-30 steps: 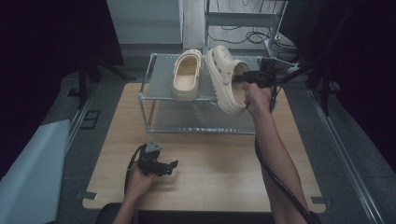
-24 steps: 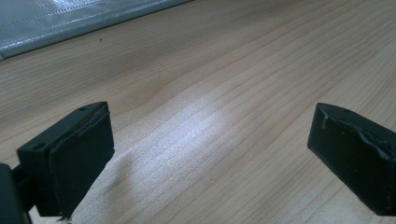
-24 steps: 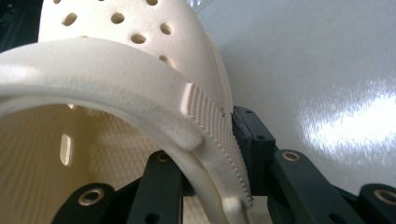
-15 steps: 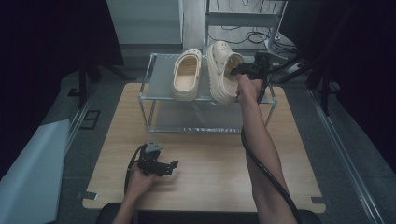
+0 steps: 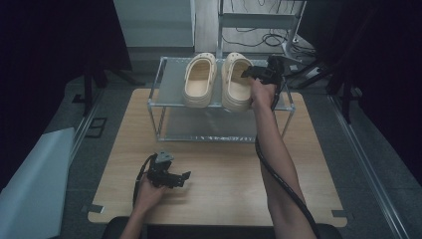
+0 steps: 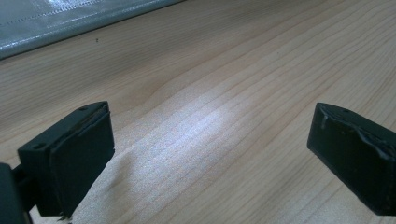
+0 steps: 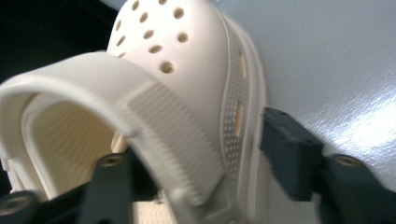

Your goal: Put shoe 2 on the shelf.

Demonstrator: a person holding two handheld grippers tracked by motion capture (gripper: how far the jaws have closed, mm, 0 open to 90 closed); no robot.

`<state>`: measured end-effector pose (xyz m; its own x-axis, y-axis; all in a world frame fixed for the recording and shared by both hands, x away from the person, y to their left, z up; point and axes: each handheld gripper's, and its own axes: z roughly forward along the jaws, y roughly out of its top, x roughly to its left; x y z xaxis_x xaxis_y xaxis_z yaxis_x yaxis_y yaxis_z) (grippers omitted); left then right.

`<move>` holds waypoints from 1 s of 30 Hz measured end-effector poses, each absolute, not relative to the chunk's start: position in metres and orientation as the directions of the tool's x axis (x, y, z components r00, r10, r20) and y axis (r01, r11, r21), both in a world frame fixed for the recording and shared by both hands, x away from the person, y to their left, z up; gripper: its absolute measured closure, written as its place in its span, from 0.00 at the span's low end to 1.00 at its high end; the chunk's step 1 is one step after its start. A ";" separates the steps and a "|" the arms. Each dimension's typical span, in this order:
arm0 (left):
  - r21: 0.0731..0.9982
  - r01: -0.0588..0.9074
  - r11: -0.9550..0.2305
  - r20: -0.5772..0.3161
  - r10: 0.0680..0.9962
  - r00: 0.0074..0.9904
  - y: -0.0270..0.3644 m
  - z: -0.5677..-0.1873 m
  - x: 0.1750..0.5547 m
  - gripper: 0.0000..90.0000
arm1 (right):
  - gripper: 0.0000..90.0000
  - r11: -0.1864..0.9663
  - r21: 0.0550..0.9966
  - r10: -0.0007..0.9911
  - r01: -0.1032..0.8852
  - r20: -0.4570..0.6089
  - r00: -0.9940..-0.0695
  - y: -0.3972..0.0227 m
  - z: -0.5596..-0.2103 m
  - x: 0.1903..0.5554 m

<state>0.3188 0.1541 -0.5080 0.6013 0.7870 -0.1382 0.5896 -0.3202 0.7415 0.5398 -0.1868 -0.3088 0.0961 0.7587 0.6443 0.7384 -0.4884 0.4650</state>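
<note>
A: Jaws of the right gripper (image 7: pixel 210 186) are clamped on the side wall of the cream perforated foam clog (image 7: pixel 187 84). One black jaw sits inside the shoe's opening, the other presses its outer wall beside the row of slots.

B: Where does that clog sit?

A: On the top shelf of the low grey metal-framed rack (image 5: pixel 164 89), sole down as far as the high view shows. The right gripper (image 5: pixel 259 73) meets it from the heel side. In the right gripper view the heel strap arches across just above the jaws, and the grey shelf surface lies past the outer jaw.

B: Second shoe?

A: Matching cream clog (image 5: pixel 200 79), just beside the gripped cream perforated foam clog (image 5: pixel 236 82), on the same shelf and parallel to it. I cannot tell if they touch.

B: Left side?

A: Left gripper (image 5: pixel 174 178) lies low over the pale wooden tabletop (image 5: pixel 224 169), held in the left hand (image 5: pixel 149 191), well apart from the rack. Its jaws stand wide apart with nothing between them. In the left gripper view (image 6: pixel 210 154), bare wood grain (image 6: pixel 210 93) runs between and ahead of the jaws. A silvery strip of the rack's lower shelf (image 6: pixel 70 23) lies beyond them.
</note>
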 end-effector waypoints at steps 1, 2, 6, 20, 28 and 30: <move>0.742 0.590 -0.320 -0.137 0.788 0.601 0.154 -0.508 0.319 0.01 | 0.37 -0.492 0.450 0.751 0.745 0.652 0.102 -0.184 -0.311 0.541; 0.741 0.589 -0.321 -0.136 0.788 0.600 0.153 -0.508 0.319 0.01 | 0.36 -0.487 0.454 0.757 0.746 0.646 0.101 -0.183 -0.311 0.541; 0.739 0.590 -0.326 -0.133 0.787 0.603 0.153 -0.508 0.319 0.01 | 0.36 -0.475 0.464 0.776 0.748 0.622 0.107 -0.173 -0.309 0.542; 0.739 0.587 -0.329 -0.132 0.784 0.606 0.153 -0.508 0.319 0.01 | 0.32 -0.461 0.508 0.782 0.728 0.621 0.061 -0.151 -0.317 0.550; 0.741 0.588 -0.323 -0.134 0.788 0.601 0.154 -0.508 0.319 0.01 | 0.19 -0.385 0.532 0.776 0.754 0.629 -0.048 -0.151 -0.320 0.551; 0.742 0.588 -0.323 -0.134 0.787 0.602 0.154 -0.508 0.319 0.01 | 0.16 -0.359 0.523 0.764 0.773 0.640 -0.078 -0.152 -0.320 0.549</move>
